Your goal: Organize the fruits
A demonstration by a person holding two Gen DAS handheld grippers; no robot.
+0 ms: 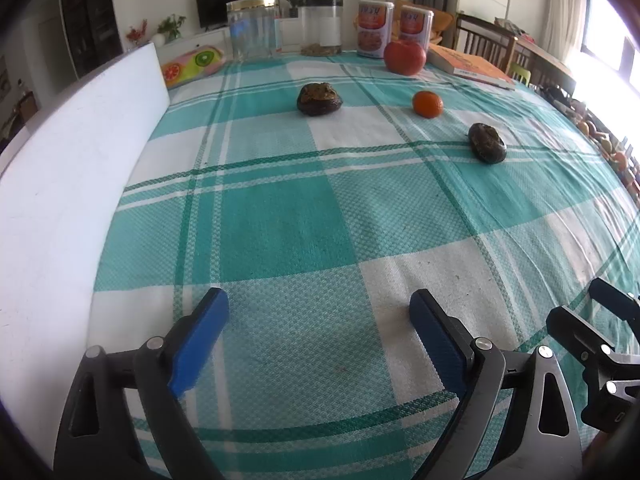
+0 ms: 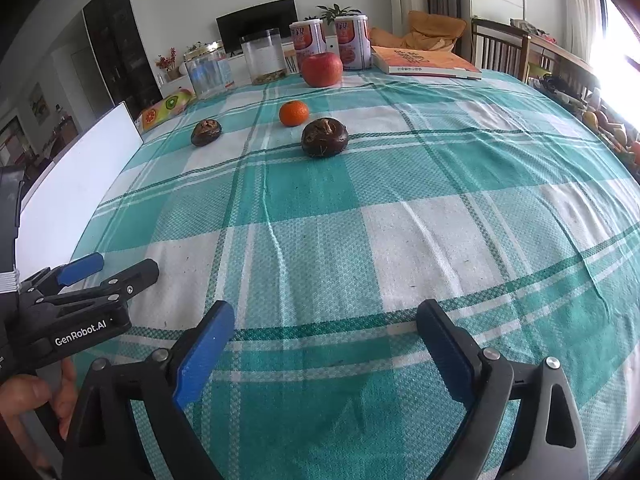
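Right hand-held gripper (image 2: 324, 344): your jaws apart, empty.
Nearest fruit: dark fruit (image 2: 324, 137), straight ahead, well apart.
Left hand-held gripper (image 1: 320, 332): apart, farther.

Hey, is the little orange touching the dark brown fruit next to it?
Apart. In the left wrist view, bare tablecloth shows plainly between the orange and the nearer dark brown fruit.

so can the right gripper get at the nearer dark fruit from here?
Probably yes. The right gripper stands open and empty, and only bare checked cloth lies between it and the dark fruit. The mandarin sits just behind, apart from it.
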